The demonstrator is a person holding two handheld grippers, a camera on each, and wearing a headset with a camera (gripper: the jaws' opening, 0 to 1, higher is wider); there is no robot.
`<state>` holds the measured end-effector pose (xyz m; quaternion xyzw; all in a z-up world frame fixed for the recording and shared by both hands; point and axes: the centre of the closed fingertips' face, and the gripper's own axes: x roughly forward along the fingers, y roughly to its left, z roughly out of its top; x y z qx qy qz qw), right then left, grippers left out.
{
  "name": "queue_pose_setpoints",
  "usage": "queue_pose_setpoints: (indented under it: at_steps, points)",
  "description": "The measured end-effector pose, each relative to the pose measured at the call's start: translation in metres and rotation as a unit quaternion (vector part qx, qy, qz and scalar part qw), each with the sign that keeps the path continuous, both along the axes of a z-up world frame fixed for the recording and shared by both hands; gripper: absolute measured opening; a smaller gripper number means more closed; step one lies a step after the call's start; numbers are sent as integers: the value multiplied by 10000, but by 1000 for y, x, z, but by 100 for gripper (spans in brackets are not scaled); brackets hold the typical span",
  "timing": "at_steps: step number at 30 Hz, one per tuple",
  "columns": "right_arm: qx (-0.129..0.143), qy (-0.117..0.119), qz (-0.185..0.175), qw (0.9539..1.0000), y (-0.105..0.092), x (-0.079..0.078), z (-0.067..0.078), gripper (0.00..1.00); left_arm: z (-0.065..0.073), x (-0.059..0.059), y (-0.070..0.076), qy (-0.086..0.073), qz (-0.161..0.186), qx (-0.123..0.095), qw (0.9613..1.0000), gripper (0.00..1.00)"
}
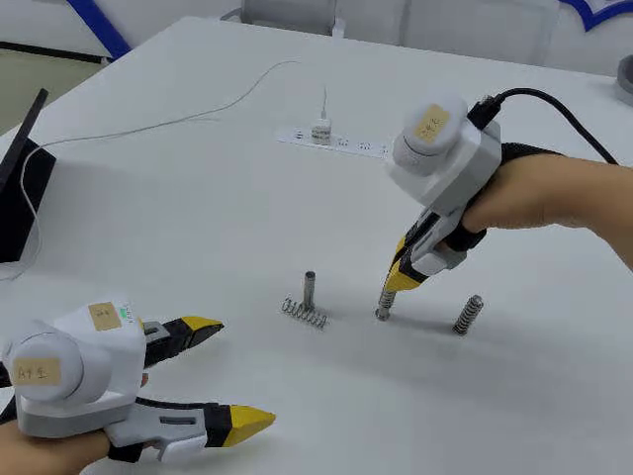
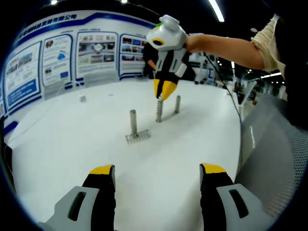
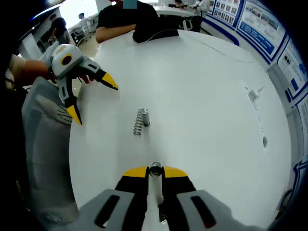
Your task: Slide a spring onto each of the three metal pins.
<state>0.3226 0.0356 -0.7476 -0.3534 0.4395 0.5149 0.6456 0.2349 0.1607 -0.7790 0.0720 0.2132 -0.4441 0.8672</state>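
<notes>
Bright, even light reaches us from ceiling strips (image 2: 216,9), upper right in the left gripper view. The right tool (image 1: 396,285) and the spring (image 1: 385,302) it grips cast faint, soft shadows on the white bench (image 1: 198,218). Both gripper views bow hard toward their edges.

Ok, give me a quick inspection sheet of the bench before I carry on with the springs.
Surface: white table.
Job's things: left pin upright, loose spring lying at its foot; middle pin carries a fitted spring; right pin looks coiled too, and is leaning.
Clutter: black device at the table's left edge.
Grippers: right hand-held gripper closed at the middle pin's top; left hand-held gripper open, holding nothing.
Cables: power strip with white plug; thin white cable; black cable on the right hand-held gripper.
Surroundings: wall posters; seated person across the table.
</notes>
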Motion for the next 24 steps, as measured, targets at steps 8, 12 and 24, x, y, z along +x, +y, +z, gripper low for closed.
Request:
queue_pose_setpoints:
  at_steps: [8,12,24]
  points:
    - [11,12,-26,10000,0,1,-3,12,0,0,0,6,-1,-1,10000,72]
    - [22,20,-49,10000,0,0,-5,12,0,0,0,11,-11,-4,10000,72]
    - [37,9,-77,10000,0,-4,-8,12,-1,-1,0,22,-13,2,10000,72]
